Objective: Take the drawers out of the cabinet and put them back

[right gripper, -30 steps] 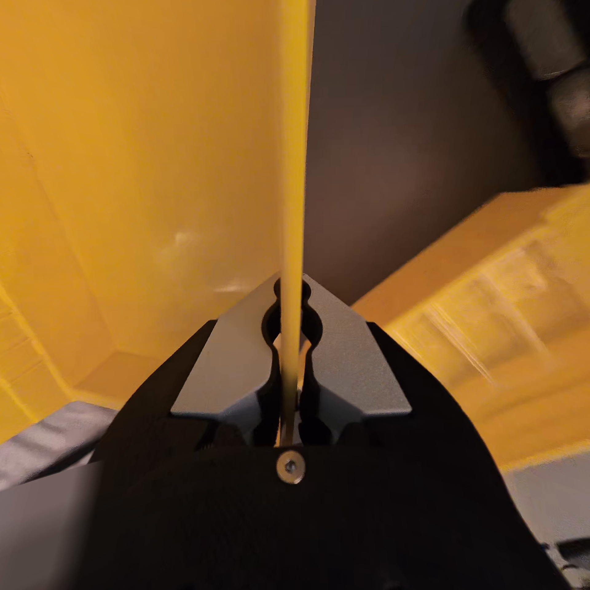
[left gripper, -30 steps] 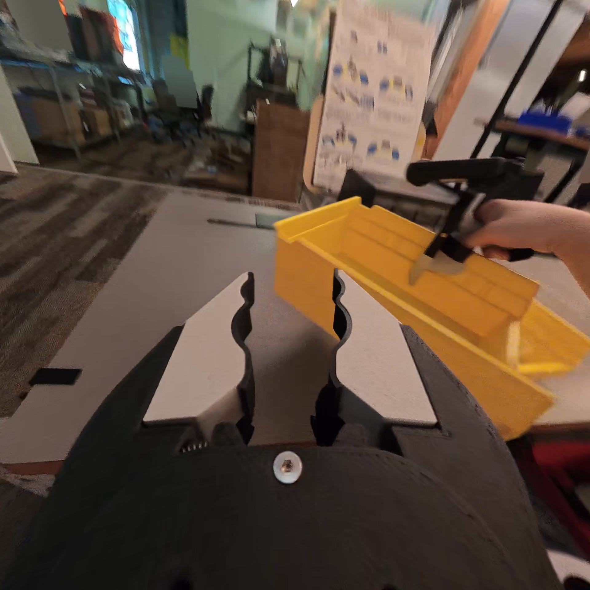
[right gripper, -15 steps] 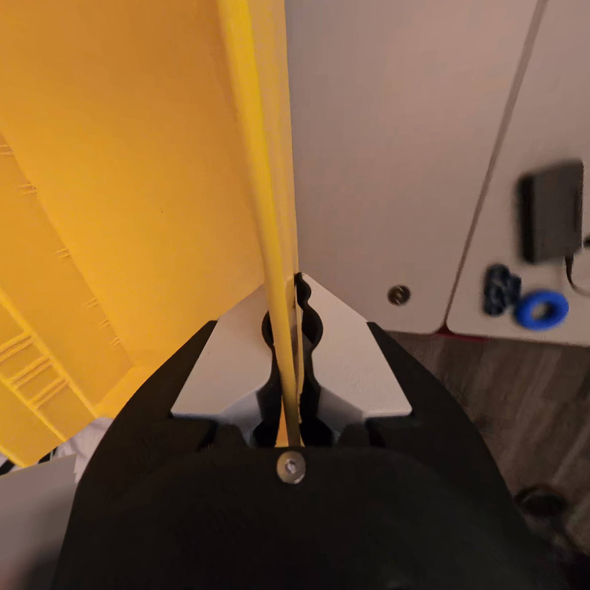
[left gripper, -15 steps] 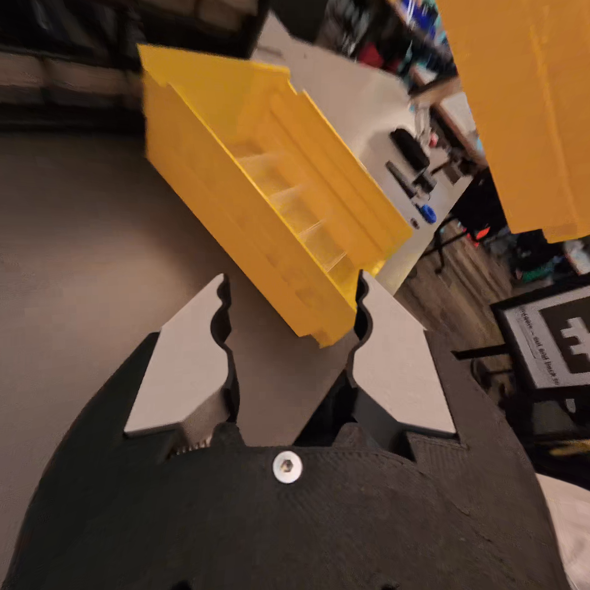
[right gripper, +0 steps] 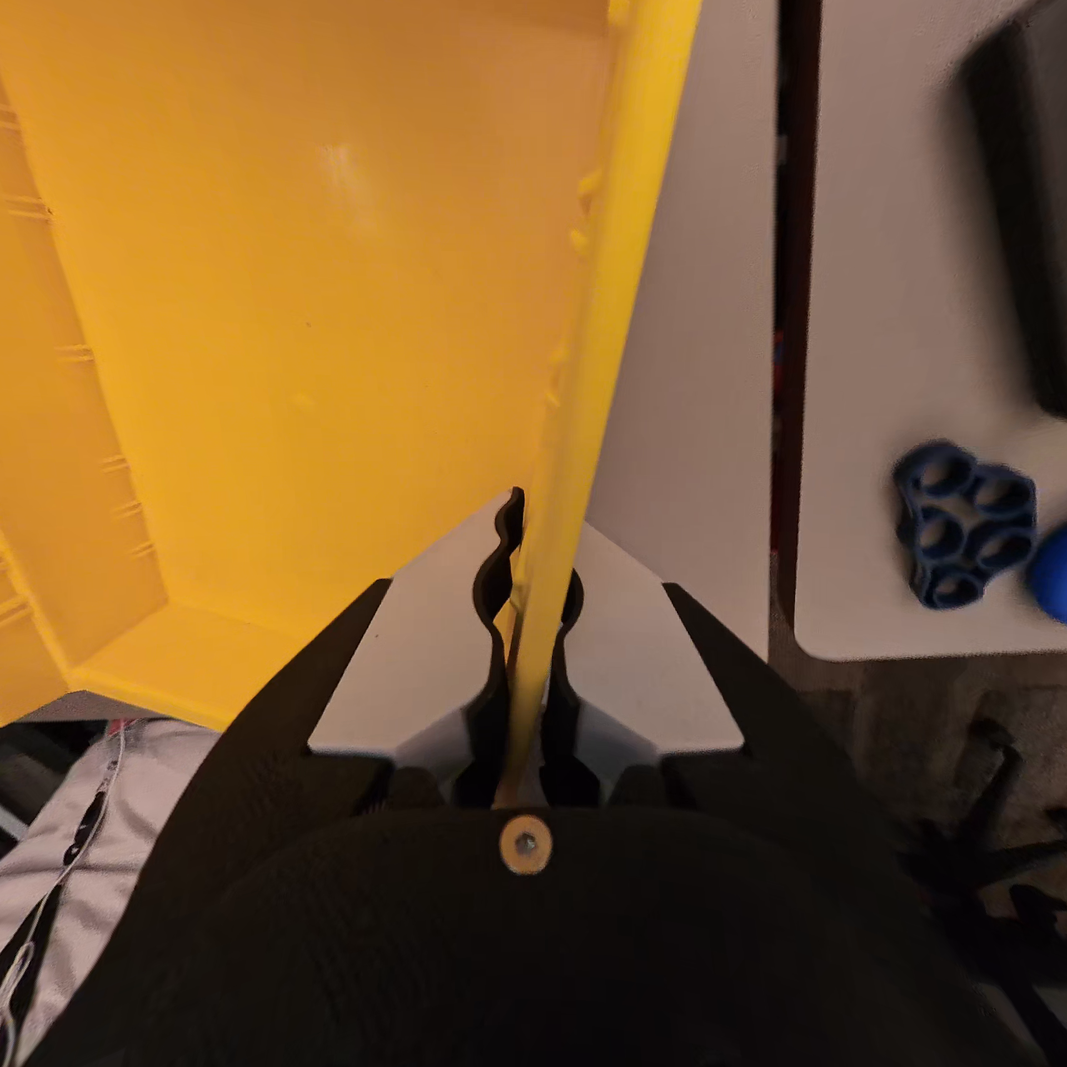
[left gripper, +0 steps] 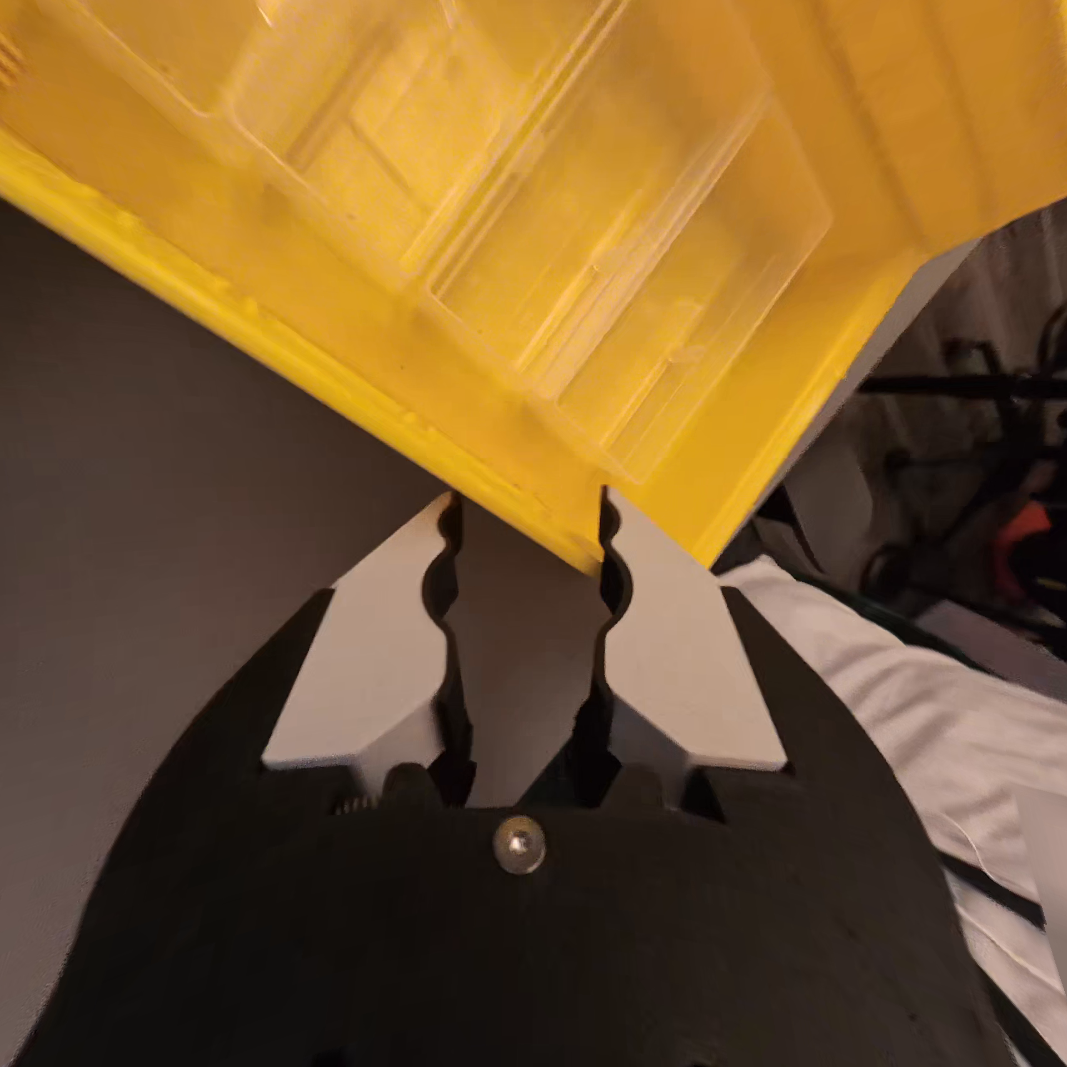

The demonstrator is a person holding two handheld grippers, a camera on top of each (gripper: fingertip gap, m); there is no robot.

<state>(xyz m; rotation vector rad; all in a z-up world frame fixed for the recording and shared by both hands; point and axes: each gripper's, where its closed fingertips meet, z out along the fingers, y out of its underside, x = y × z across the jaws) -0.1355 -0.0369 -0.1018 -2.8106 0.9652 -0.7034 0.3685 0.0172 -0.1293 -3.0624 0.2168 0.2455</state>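
progress: at least one yellow drawer (right gripper: 300,323) is out of the cabinet and held in the air, so the take-out half looks partly done. The cabinet isn't seen in either view, so how many drawers are out or back can't be told, and putting them back is judged to be what's left.

right gripper (right gripper: 543,589): jaws pinched on the thin side wall of the yellow drawer. The wall runs from the frame's upper middle straight down into the slot between the pads, seated deep, nearly to the screw. The drawer's inside fills the upper left of that frame.

left gripper (left gripper: 528,522): jaws spread, nothing held. A yellow drawer with clear divider inserts (left gripper: 548,242) fills the top half of that frame, tilted, its lower rim slanting down to the right.

drawer vs left jaws: the rim's low corner sits right at the fingertips, partly between them, close against the right finger (left gripper: 670,635). Actual contact can't be confirmed. Whether it's the same drawer the right gripper holds can't be told either.

other stuff: a white table (right gripper: 693,404) is seen on the right in the right wrist view, with a blue ring-cluster thing (right gripper: 964,531) near its edge.
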